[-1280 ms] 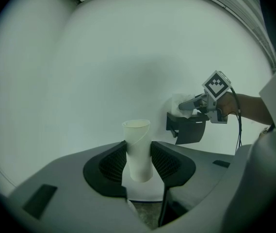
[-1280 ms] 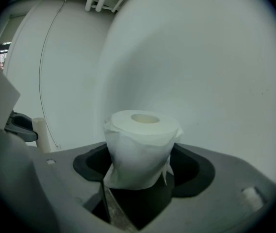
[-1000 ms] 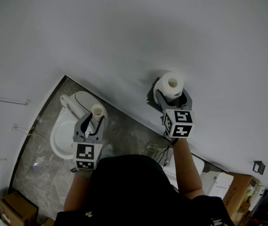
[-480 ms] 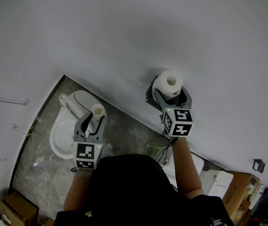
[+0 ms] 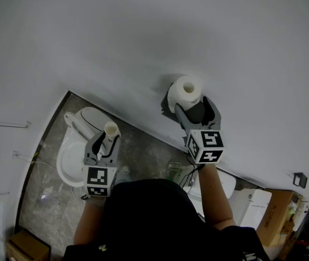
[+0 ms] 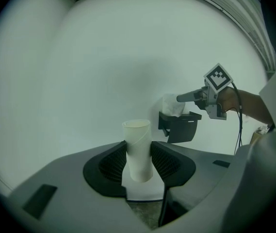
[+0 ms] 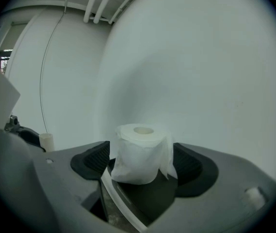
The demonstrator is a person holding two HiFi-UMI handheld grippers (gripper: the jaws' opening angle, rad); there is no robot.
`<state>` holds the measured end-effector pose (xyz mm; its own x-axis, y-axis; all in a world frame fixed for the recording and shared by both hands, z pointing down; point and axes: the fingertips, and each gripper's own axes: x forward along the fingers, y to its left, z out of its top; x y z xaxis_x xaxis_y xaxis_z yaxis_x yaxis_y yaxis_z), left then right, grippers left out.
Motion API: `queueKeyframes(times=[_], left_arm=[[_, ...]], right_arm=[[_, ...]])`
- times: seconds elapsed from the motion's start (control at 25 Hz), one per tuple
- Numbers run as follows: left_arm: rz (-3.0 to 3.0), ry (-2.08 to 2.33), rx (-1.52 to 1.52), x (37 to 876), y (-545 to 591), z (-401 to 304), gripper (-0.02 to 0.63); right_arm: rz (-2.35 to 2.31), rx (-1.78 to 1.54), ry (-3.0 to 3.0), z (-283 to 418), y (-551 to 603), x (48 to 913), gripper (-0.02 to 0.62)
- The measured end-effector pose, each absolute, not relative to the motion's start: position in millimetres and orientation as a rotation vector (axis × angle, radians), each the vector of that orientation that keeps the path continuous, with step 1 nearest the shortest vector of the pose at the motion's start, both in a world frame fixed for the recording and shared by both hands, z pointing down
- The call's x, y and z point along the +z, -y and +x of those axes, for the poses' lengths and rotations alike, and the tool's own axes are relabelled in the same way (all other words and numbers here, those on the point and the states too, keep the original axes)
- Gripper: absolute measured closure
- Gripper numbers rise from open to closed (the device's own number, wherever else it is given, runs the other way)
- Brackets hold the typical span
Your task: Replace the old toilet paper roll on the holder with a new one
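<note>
The empty off-white cardboard tube [image 6: 138, 149] is clenched upright in the left tool [image 5: 106, 141]. Farther off, the right tool [image 5: 196, 112], jaws just opened, is released around the new white paper roll [image 7: 140, 153], stood axis-up on the black wall holder [image 6: 179, 128].

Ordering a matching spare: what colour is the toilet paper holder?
Black; the holder shows best in the left gripper view.

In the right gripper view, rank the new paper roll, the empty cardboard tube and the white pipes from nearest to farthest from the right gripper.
1. new paper roll: between the right gripper fingers, which have just been opening; it stands on the black holder.
2. empty cardboard tube: low at the far left.
3. white pipes: high on the wall, top left.
</note>
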<state>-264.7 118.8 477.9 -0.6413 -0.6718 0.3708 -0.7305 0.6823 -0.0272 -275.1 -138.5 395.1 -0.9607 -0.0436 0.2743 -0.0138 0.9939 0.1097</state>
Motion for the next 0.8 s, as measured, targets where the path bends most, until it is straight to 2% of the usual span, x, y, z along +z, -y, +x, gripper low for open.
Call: queueKeyframes(times=[0.28,0.36,0.8], left_arm=[[1.224,2.51,0.289,473,-84,-249,0.434],[1.261,2.492,0.302,474,-75,-245,0.434],[1.52,2.369,0.36,473,-12,-217,0.434]], right_arm=[[0.078,-0.068,2.899,-233,153,389,0.2],[0.111,-0.055,2.896,-221,157,392,0.254],[0.302,0.002,2.874,-144,186,407,0.378]])
